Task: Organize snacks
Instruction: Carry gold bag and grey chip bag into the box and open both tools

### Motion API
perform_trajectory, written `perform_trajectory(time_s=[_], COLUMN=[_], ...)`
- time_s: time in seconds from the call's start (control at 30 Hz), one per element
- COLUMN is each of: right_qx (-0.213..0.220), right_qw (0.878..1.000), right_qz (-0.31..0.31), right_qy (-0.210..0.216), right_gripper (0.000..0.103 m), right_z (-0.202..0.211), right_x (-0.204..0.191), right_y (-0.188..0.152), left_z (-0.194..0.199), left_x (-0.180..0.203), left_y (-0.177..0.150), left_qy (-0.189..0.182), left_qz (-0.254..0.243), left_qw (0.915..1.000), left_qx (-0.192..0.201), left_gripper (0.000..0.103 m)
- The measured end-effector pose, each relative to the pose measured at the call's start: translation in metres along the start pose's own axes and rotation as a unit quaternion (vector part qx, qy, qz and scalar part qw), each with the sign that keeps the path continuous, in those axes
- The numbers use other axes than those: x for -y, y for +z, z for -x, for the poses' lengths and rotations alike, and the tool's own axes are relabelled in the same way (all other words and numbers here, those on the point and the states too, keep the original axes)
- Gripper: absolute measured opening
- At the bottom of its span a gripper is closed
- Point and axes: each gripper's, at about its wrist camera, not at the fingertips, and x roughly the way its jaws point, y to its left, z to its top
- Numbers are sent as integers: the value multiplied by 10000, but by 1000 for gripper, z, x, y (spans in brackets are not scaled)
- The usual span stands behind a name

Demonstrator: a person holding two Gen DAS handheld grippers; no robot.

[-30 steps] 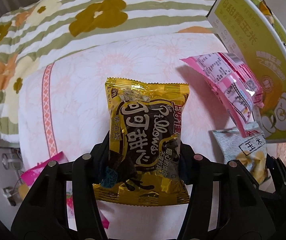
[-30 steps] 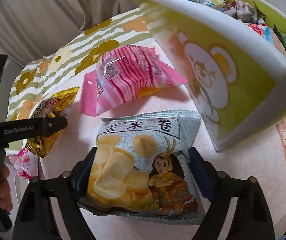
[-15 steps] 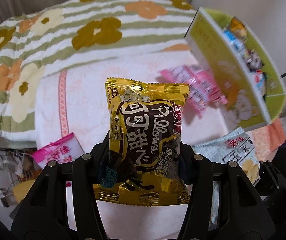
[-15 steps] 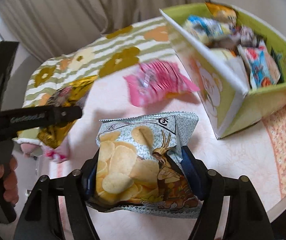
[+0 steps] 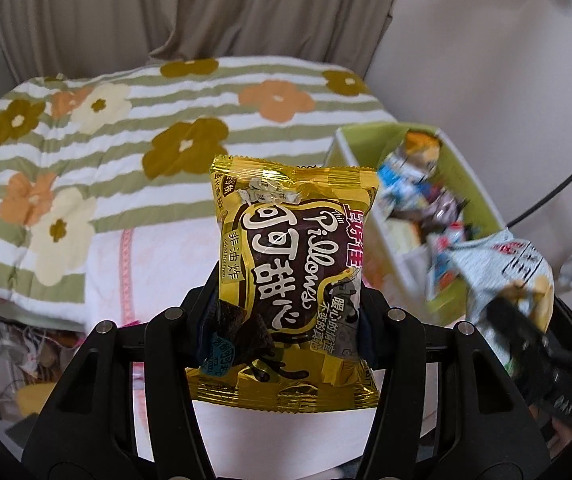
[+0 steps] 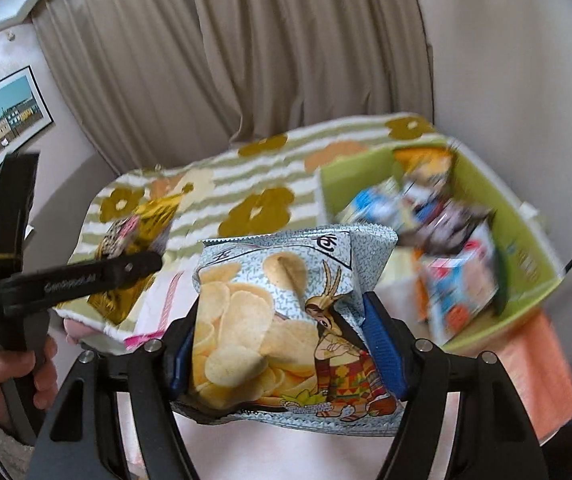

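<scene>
Two packets are in our grip at once. Our left claw is clamped on the gold Pillows packet, which stands upright above the pink-sheeted bed; our right claw is clamped on the blue chip bag, lifted near the green box at the bed's right edge.

Both grips are low on puffed, slippery wrappers, so we judge a quick swing could let one slide out, or a harder squeeze could crush the chips.

At the left edge lies the striped flower blanket, well clear of the route. The box itself is crowded with snacks, and its near wall stands between us and the opening. Arriving together, our claws could knock each other.
</scene>
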Motion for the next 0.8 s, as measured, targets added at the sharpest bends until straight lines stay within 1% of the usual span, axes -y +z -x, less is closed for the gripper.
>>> perform_trajectory(time_s=[0.1, 0.27, 0.4, 0.47, 0.63, 0.73, 0.77, 0.8], right_qx=[86, 63, -41, -114, -278, -351, -377, -390], right_qw=[9999, 9997, 9996, 9995, 9993, 9992, 9992, 9992], right_qz=[103, 208, 268, 277, 235, 196, 141, 104], right_qy=[-64, -131, -117, -61, 27, 34, 36, 31], right_gripper=[68, 68, 68, 68, 68, 68, 68, 68], right_z=[11, 15, 9, 3, -8, -13, -15, -16], right_x=[40, 100, 134, 151, 173, 179, 181, 183], right_y=[23, 48, 59, 64, 66, 63, 61, 59], left_z=[-3, -26, -58, -75, -114, -129, -132, -133], left_x=[35, 94, 139, 155, 181, 191, 194, 196], left_y=[7, 15, 19, 18, 14, 10, 8, 8], left_qy=[3, -98, -286, -250, -160, -68, -9, 44], left_qz=[65, 135, 221, 212, 110, -72, -126, -172], left_qw=[9999, 9998, 9993, 9994, 9990, 9985, 9983, 9981], left_qx=[111, 118, -24, -104, -394, -543, -574, -587], left_gripper=[51, 51, 51, 51, 51, 60, 67, 78])
